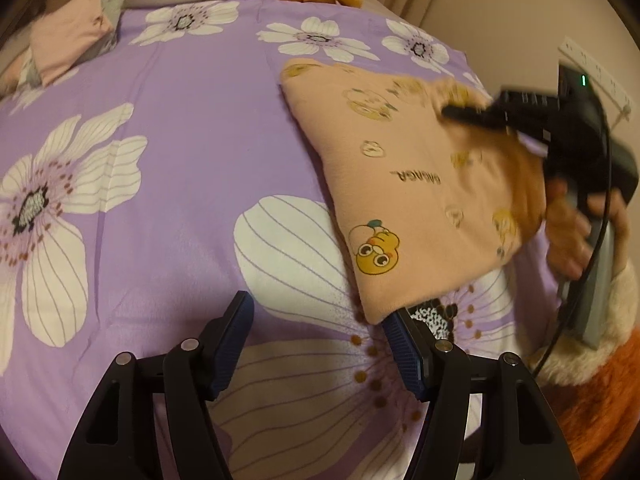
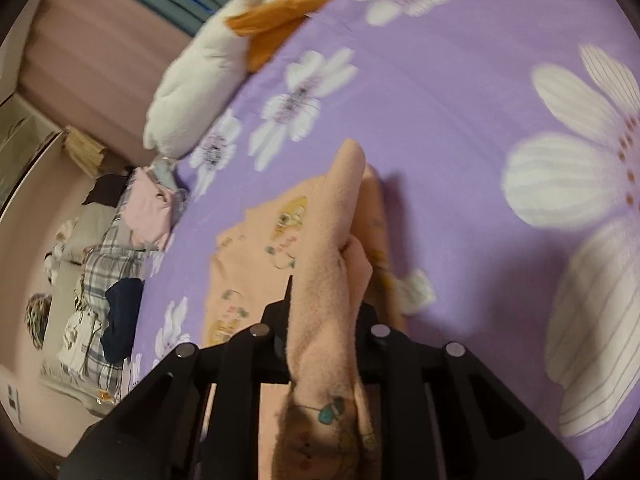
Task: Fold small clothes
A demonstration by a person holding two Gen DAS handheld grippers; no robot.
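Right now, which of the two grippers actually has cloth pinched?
The right gripper: a fold of the peach cartoon-print garment runs between its closed fingers. The left gripper is open and holds nothing.

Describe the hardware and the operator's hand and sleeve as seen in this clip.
Left gripper: black linkage arms, silver pivot pins, ribbed blue pads. Right gripper: same black frame; from outside, a green indicator light, black cable, grey handle. Bare hand; fluffy cream cuff on orange sleeve.
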